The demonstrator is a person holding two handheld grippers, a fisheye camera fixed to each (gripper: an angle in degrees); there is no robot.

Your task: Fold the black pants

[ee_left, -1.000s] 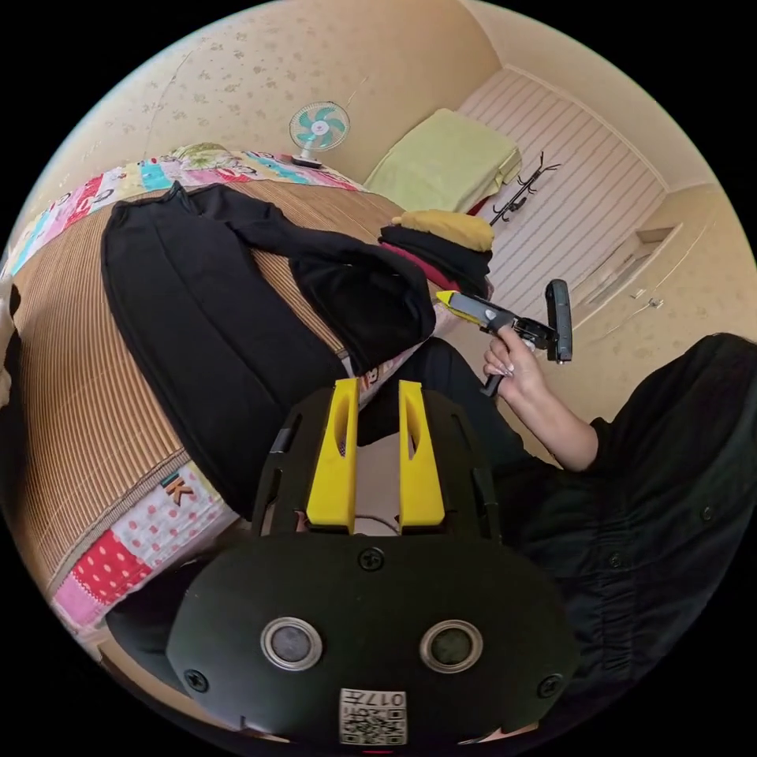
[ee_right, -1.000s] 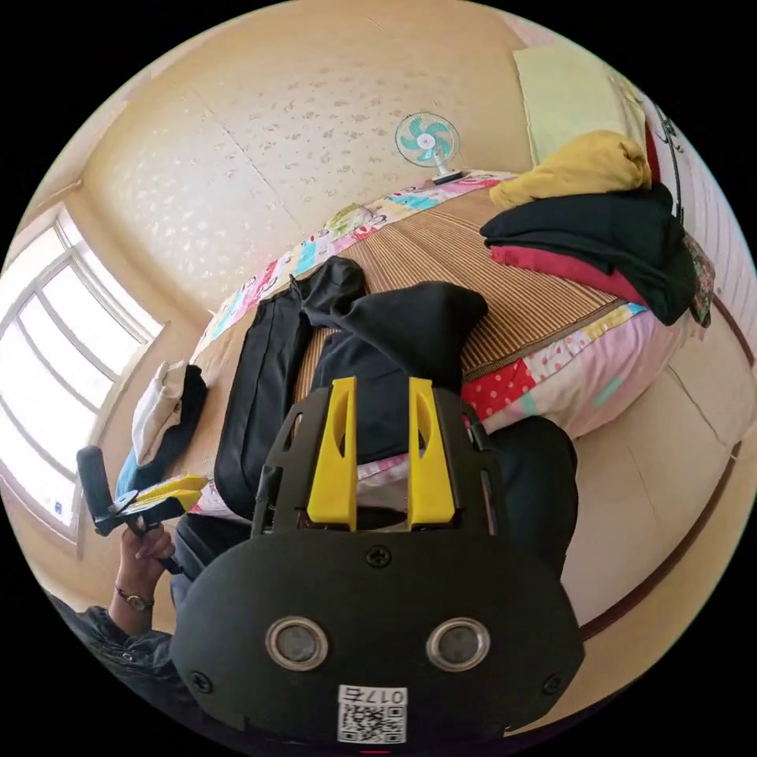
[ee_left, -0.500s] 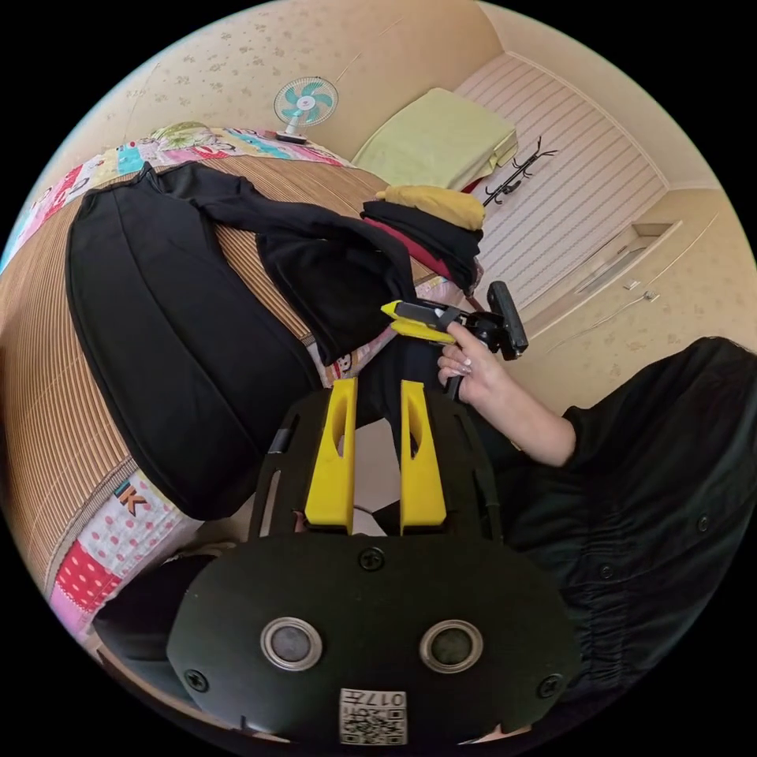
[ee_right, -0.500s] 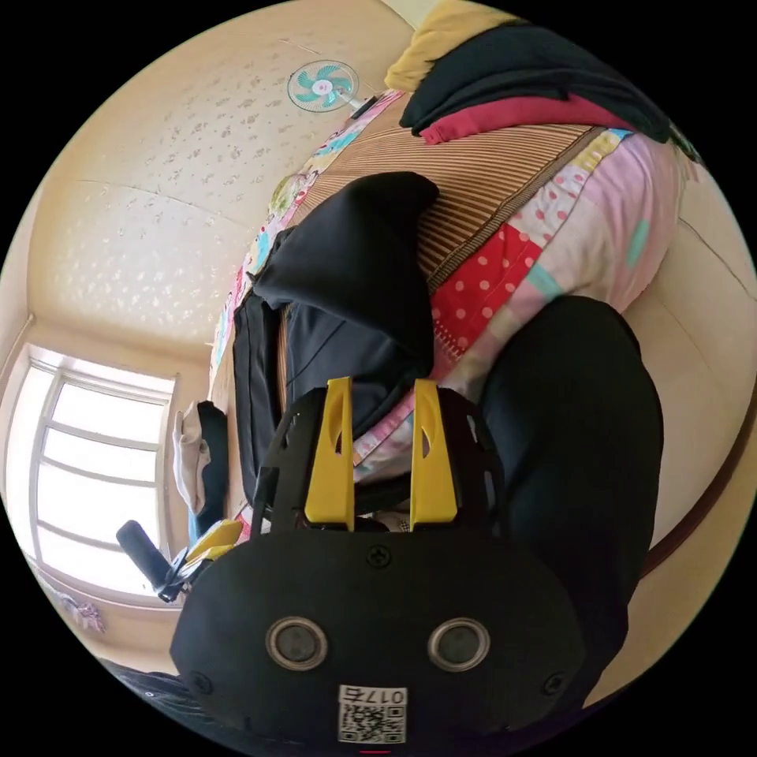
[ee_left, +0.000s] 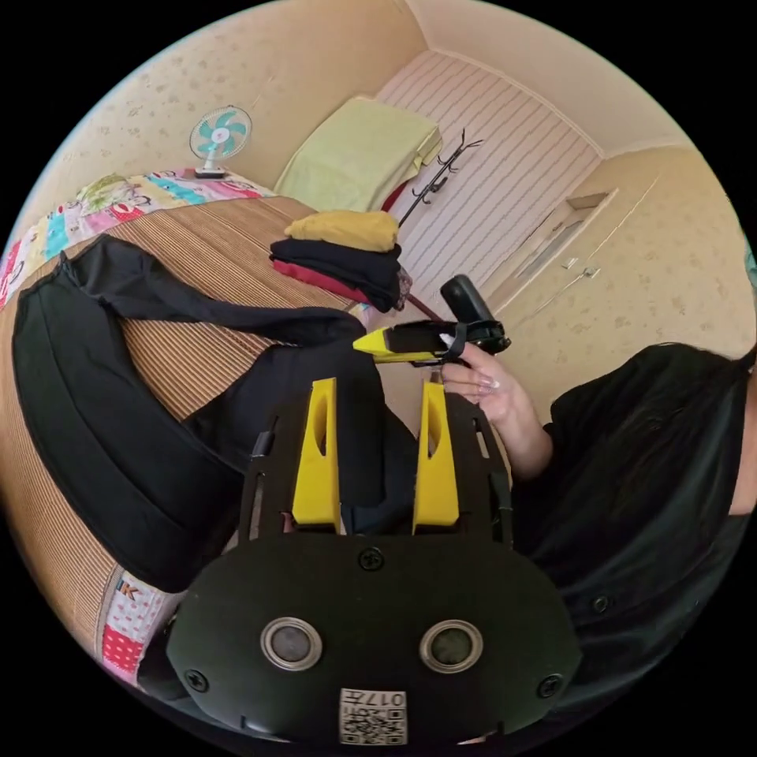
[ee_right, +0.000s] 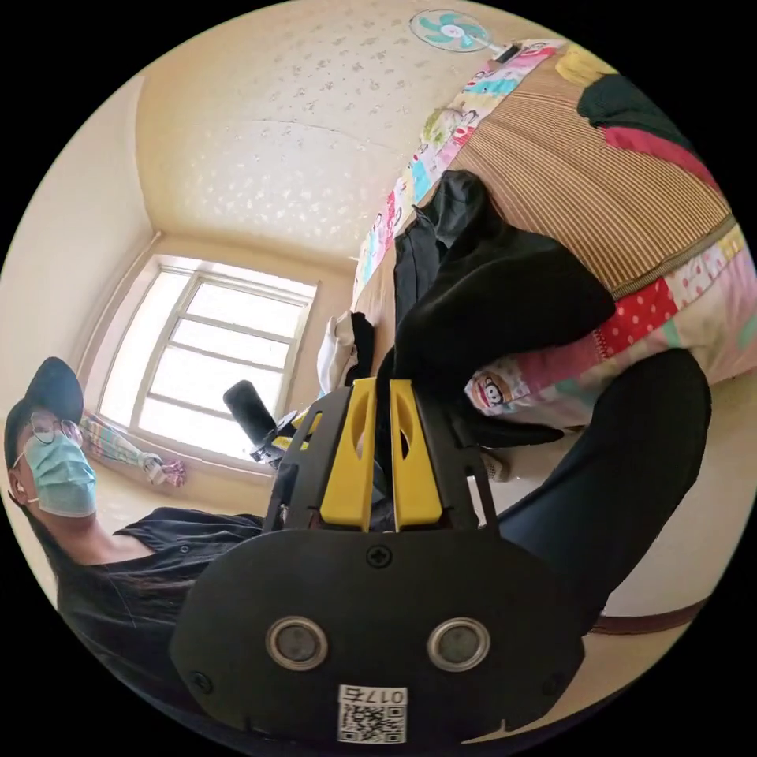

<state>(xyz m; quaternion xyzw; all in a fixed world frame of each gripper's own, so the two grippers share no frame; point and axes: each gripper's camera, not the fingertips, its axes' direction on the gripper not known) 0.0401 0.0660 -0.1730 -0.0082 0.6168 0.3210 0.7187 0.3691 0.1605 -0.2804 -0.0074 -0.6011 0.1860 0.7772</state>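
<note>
The black pants (ee_left: pixel 102 426) lay spread over the striped mat (ee_left: pixel 213 252) of the bed, one leg stretching toward ten o'clock in the left gripper view and the other bunched into a raised fold near the bed's edge. In that view the left gripper (ee_left: pixel 377 394) stood with its yellow jaws held apart, black cloth lying between and behind them; whether they touched the cloth could not be told. Just beyond, at one o'clock from those jaws, the right gripper (ee_left: pixel 371 343) appeared in the person's hand (ee_left: pixel 485 390), its yellow tips close together at the fold.

In the right gripper view the right gripper (ee_right: pixel 381 390) had its jaws drawn narrow, with a strip of the black pants (ee_right: pixel 489 307) pinched between them and the fold rising toward one o'clock. The patchwork quilt (ee_right: pixel 670 292) showed under the mat at three o'clock. A stack of folded clothes (ee_left: pixel 343 252) sat on the mat well apart from the pants, and a small fan (ee_left: pixel 219 136) stood at eleven o'clock in the left gripper view.
</note>
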